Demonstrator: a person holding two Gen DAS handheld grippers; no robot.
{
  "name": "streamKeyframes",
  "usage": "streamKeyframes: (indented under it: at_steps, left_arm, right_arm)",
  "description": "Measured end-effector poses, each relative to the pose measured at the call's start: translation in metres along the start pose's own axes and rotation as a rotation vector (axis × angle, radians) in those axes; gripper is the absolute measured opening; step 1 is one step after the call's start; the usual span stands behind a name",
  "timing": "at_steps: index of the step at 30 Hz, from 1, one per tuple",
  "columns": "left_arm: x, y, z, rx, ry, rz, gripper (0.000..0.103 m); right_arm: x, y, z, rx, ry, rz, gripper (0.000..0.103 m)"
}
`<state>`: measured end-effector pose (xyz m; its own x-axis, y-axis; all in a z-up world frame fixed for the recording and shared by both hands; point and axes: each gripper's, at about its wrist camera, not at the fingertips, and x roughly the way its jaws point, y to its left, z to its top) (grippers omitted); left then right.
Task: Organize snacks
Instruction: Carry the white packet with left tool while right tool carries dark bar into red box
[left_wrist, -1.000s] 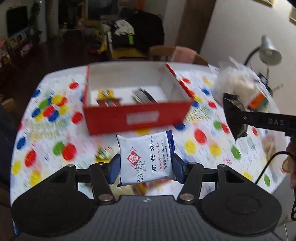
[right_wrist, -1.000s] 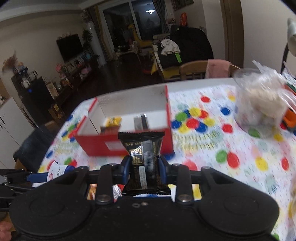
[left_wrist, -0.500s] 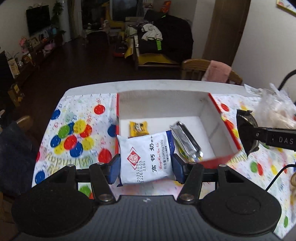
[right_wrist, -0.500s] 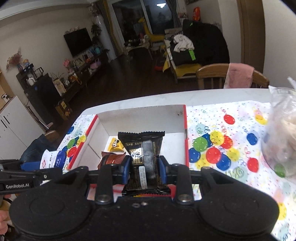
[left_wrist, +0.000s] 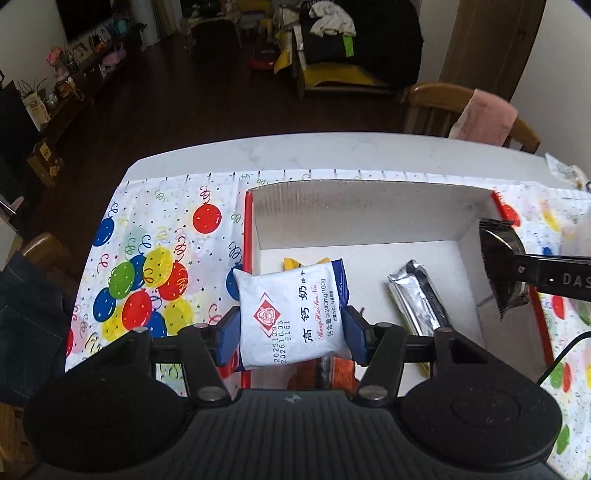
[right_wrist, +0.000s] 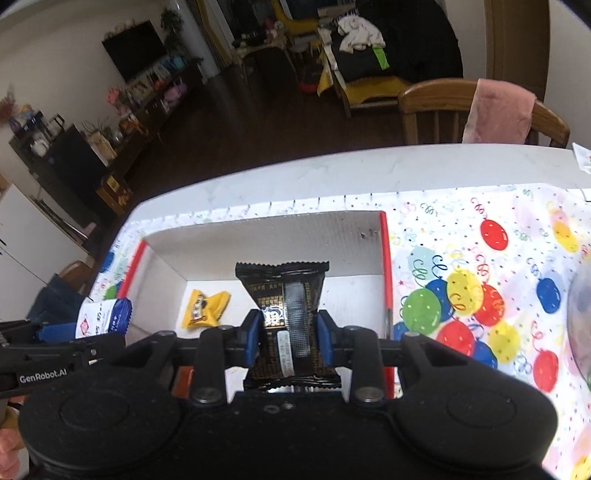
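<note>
2 gripped packets (left_wrist: 291, 314) (right_wrist: 286, 317), 1 box (left_wrist: 369, 210)

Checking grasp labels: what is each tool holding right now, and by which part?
Left tool: white and blue packet, pinched across its lower side edges. Right tool: black packet, pinched by both side edges at about mid-length.

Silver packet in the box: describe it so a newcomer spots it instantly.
Start at the red-edged cardboard box on the balloon-print tablecloth. On its white floor, toward the right wall, lies the silver foil bar, long and narrow. It is the only metallic wrapper there; the small yellow packet is left of it, and the other snacks are held in jaws.
</note>
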<state>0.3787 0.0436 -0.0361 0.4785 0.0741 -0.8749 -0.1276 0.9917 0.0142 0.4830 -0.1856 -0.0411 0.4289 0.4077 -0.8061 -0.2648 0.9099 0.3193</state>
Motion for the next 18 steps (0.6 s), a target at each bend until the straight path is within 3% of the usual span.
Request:
streamKeyframes:
  at_steps: [9,18]
  left_arm:
    - [0.037,-0.019,0.016,0.07,0.083,0.05,0.058]
    - [0.055,-0.041,0.016,0.144,0.122,0.076,0.058]
  right_arm:
    - [0.056,0.009,0.01,-0.036,0.146,-0.005,0.03]
    - [0.078,0.011,0.013,-0.088,0.212,-0.037,0.03]
